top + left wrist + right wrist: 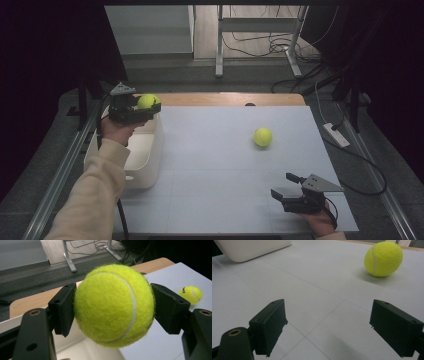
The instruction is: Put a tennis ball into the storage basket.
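Gripping a fuzzy yellow-green tennis ball (113,306), white-seamed.

Clamping a ball (113,306) between both jaws of the left claw (113,307), hanging over the desk (172,272), another ball (191,294) lying farther off.

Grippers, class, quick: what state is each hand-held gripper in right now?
Left hand-held gripper: shut on a tennis ball.
Right hand-held gripper: open, holding nothing.
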A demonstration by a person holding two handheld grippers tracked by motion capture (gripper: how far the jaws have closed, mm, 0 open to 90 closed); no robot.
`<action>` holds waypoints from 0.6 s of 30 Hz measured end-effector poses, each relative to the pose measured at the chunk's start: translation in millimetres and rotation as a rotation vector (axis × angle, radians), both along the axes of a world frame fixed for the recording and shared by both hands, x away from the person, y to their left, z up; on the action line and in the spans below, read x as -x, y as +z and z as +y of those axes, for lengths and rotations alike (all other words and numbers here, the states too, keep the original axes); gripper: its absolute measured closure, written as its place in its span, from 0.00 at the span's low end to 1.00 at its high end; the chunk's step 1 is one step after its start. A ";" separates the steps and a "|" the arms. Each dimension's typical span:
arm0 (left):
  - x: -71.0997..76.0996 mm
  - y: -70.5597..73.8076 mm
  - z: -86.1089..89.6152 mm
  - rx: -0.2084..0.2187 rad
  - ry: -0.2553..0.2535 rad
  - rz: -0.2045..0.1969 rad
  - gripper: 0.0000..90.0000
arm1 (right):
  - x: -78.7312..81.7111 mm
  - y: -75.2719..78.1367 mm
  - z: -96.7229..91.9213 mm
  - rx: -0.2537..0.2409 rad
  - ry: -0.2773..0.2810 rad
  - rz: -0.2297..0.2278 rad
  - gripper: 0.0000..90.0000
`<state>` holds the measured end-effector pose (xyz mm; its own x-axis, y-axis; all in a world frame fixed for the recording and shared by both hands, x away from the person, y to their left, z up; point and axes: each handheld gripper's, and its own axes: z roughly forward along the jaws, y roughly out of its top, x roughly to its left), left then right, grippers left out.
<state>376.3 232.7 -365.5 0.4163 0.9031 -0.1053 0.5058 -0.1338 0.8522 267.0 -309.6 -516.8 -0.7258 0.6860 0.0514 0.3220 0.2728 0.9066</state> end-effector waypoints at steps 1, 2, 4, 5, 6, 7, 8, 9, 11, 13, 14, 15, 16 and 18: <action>-0.4 -0.5 1.1 -0.002 0.002 0.002 0.30 | 0.1 0.1 0.0 0.000 0.000 0.000 0.15; -0.6 -0.9 2.0 -0.004 0.006 0.003 0.30 | 0.4 0.1 -0.1 0.000 0.000 0.001 0.15; -0.8 -1.2 3.3 -0.006 0.010 0.004 0.30 | 0.6 -0.1 -0.3 -0.002 0.000 0.000 0.15; -0.8 -1.4 4.4 -0.006 0.013 0.004 0.30 | 0.6 -0.1 -0.3 -0.002 0.000 0.000 0.15; -0.6 -1.2 5.4 -0.007 0.017 0.004 0.30 | 0.6 -0.1 -0.4 -0.003 -0.001 0.000 0.15; -0.3 -1.1 6.5 -0.006 0.019 0.003 0.30 | 0.6 0.0 -0.6 -0.003 -0.001 0.000 0.15; 0.1 -0.9 7.9 -0.008 0.022 0.003 0.30 | 0.7 0.0 -0.6 -0.003 -0.002 0.000 0.15; 0.4 -0.8 9.3 -0.009 0.025 0.003 0.30 | 0.7 -0.1 -0.5 -0.003 -0.001 0.001 0.15; 0.6 -0.8 11.3 -0.012 0.030 0.004 0.30 | 0.7 0.0 -0.2 -0.002 -0.001 0.000 0.15; 0.8 -0.9 13.9 -0.012 0.038 0.005 0.30 | 0.6 0.1 -0.1 -0.003 -0.001 -0.001 0.15; 0.7 -1.1 15.4 -0.011 0.042 0.005 0.30 | 0.5 0.2 -0.2 0.000 -0.002 0.000 0.15; 0.5 -1.5 17.0 -0.012 0.045 0.006 0.30 | 0.3 0.0 -0.1 0.001 -0.002 0.000 0.15; 0.4 -1.7 17.8 -0.012 0.050 0.007 0.30 | 0.2 -0.1 -0.1 0.001 -0.002 0.000 0.15; -0.5 -2.7 20.0 -0.013 0.060 0.010 0.30 | 0.1 -0.1 0.0 0.001 -0.002 0.000 0.15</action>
